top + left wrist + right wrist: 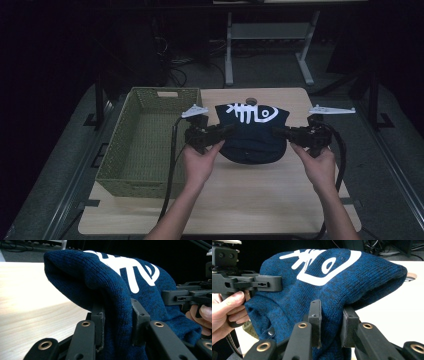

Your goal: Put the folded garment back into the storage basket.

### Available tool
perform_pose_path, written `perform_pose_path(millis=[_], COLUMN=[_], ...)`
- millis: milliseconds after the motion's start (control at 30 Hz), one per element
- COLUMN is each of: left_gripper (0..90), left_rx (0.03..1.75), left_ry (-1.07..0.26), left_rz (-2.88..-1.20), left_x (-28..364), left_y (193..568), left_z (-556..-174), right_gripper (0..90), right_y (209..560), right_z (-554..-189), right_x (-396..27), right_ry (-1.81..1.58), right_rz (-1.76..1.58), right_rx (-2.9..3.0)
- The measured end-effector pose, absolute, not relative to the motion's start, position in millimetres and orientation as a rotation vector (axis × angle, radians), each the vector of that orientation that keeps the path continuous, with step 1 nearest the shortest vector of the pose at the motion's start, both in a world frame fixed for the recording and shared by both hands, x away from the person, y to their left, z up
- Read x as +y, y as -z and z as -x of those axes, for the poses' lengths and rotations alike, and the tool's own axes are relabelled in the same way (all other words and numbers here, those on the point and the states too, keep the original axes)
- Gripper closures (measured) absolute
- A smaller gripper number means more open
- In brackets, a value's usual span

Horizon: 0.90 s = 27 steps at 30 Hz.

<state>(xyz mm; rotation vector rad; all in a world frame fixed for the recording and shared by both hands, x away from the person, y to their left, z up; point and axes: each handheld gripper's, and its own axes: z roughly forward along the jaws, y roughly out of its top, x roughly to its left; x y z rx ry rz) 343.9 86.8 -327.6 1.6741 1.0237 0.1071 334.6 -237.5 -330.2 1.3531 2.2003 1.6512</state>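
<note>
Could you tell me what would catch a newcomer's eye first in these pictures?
A dark blue knitted garment with a white printed design hangs in the air over the middle of the pale wooden table, stretched between the left gripper and the right gripper, each shut on one side of it. To its left stands an olive-green woven basket.

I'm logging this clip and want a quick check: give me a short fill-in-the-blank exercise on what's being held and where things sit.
1. Both grippers are shut on a dark ____ knitted garment with a white print.
2. The left gripper and right gripper hold it ____ the wooden table.
3. The green woven ____ stands to the garment's left.

Missing words: blue; above; basket
</note>
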Motion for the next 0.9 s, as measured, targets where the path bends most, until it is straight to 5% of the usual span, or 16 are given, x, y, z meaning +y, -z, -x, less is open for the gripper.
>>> perform_pose_path(millis=[900], left_gripper=[67.6], left_rx=[1.101], left_ry=[-0.082], left_rz=[-1.626], left_x=[163.8], left_y=[304.0], left_z=[-363.0], right_gripper=[74.3], right_y=[305.9], right_z=[-365.5], right_x=[-166.6], right_ry=[-1.758], right_rz=[-1.247], right_rx=[2.259])
